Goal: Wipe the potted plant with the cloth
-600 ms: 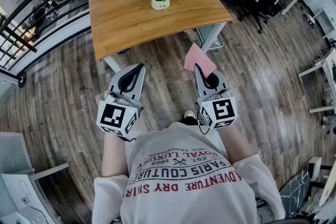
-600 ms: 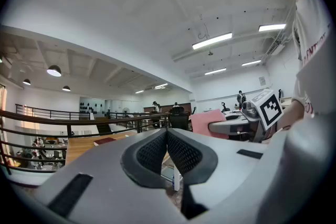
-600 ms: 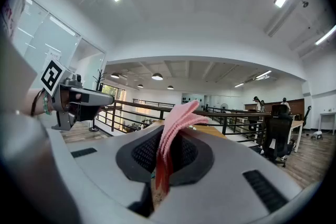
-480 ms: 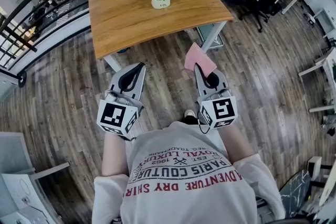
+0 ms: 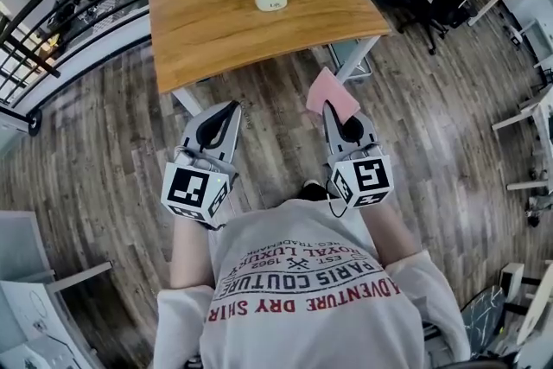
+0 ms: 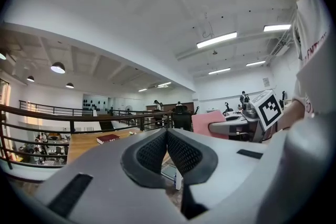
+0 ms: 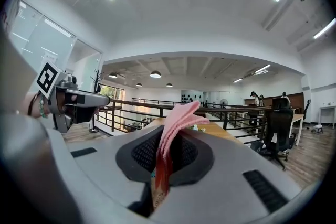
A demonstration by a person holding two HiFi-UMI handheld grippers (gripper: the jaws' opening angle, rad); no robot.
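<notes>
The head view looks steeply down from above the person's shoulders, with the left gripper [image 5: 232, 108] and the right gripper [image 5: 328, 106] close below it and the worktop [image 5: 216, 30] farther ahead, near the top edge; the left gripper view sits low behind its own jaws and looks level along them toward that worktop, catching the right gripper at its right side; the right gripper view does likewise, with the left gripper at its left edge; all three views share the worktop and the pink cloth [image 5: 331, 95].
</notes>
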